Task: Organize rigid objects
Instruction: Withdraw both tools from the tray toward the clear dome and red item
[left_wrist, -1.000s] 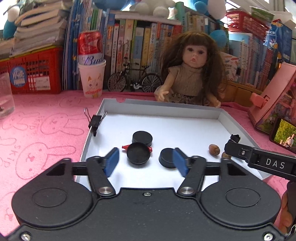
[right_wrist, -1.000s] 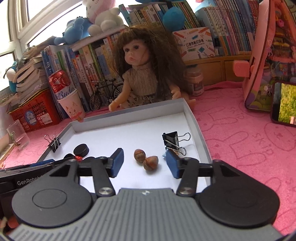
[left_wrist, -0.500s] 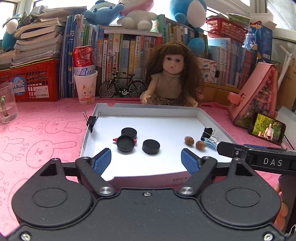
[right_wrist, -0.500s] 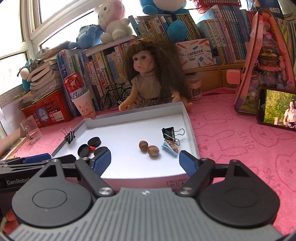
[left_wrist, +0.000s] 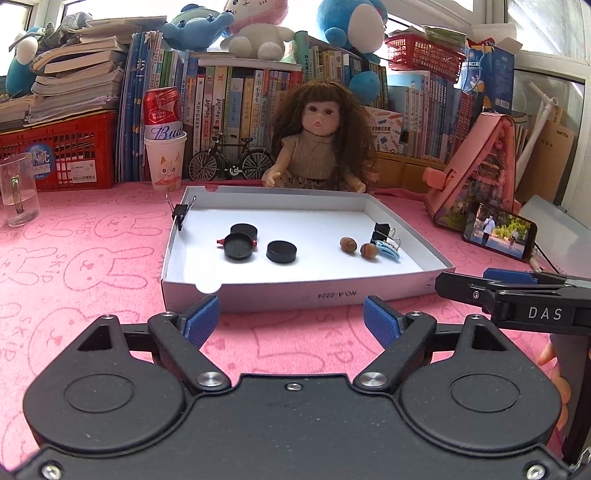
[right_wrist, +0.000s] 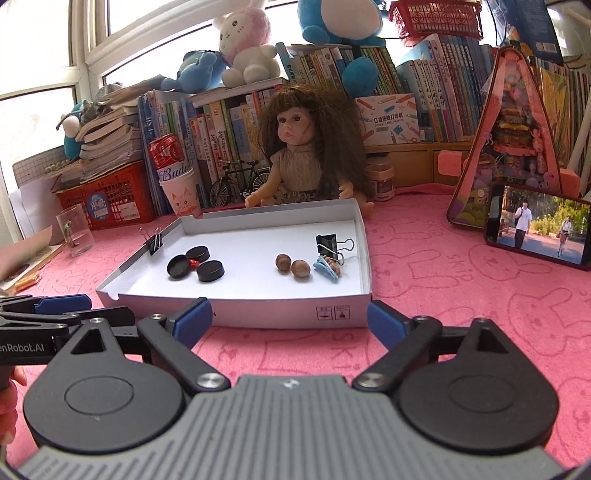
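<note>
A white shallow box (left_wrist: 295, 295) lies on the pink mat. In its left half sit three black round caps (left_wrist: 281, 251) with a small red piece (left_wrist: 220, 242) beside them. Its right half holds two hazelnuts (left_wrist: 348, 244), a blue hair clip (left_wrist: 388, 253) and a black binder clip (left_wrist: 382, 230). Another binder clip (left_wrist: 181, 214) grips the left rim. My left gripper (left_wrist: 291, 314) is open and empty just before the box's near wall. My right gripper (right_wrist: 290, 319) hangs before the same wall (right_wrist: 288, 314), its jaws opening with nothing between them.
A doll (left_wrist: 317, 147) sits behind the box, next to a model bicycle (left_wrist: 231, 162) and a paper cup holding a can (left_wrist: 164, 155). A glass mug (left_wrist: 16, 192) stands far left. A phone (right_wrist: 535, 229) and a pink toy house (right_wrist: 517, 140) stand right.
Both grippers have drawn back from over the box to in front of its near wall, and both jaws have spread wider. The things in the box have stayed put.
</note>
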